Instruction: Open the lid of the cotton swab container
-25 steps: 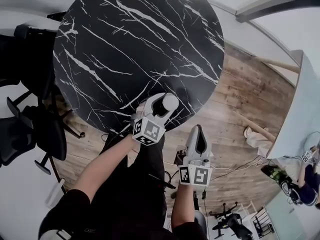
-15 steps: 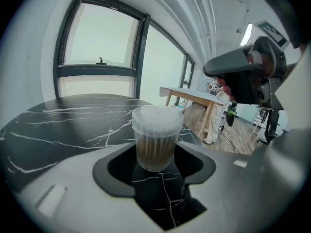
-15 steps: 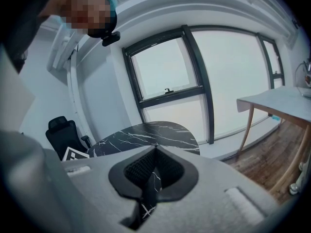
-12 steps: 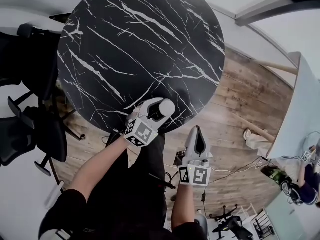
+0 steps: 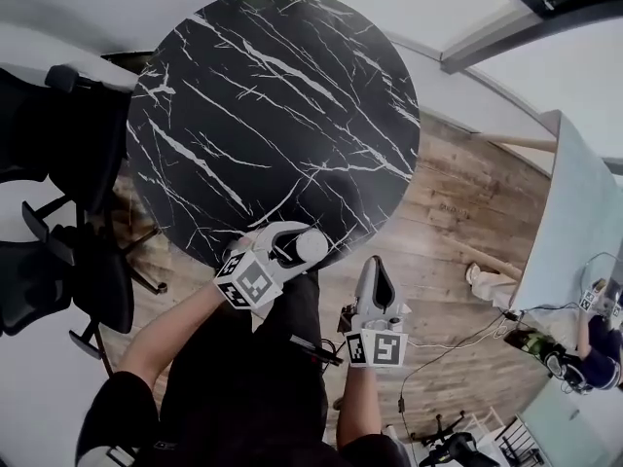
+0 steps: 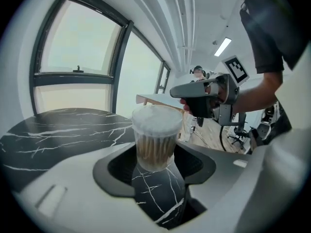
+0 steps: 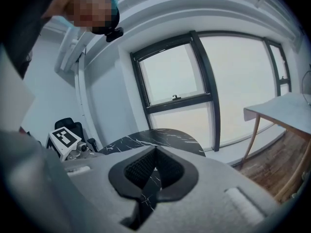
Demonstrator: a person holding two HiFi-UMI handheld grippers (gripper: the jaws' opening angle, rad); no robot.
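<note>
Left gripper (image 5: 289, 245) shifted left, clamping swab container (image 6: 155, 139) — base hidden.

Clear swab container (image 6: 154, 142) — white lid (image 6: 156, 119) closed, upright

Light source: daylight, soft and even, through tall windows (image 6: 77, 47) at the far left of the left gripper view and a framed window (image 7: 180, 76) far in the right gripper view; panes bleached near white.
Secondary source: one ceiling strip lamp (image 6: 222, 46), a small glare spot.
Head view: dim, desaturated; marble table (image 5: 273, 115) dark with faint sheen; black chairs (image 5: 58, 154) at left lose detail in shadow; wooden floor (image 5: 467, 222) at right brighter. No hard shadows.
Distortion: strong fisheye in all views, frames bowed, black vignette at the gripper views' corners.
Focus: cotton swab container (image 6: 155, 135) fairly sharp, lid slightly washed out; nearest foreground soft.
</note>
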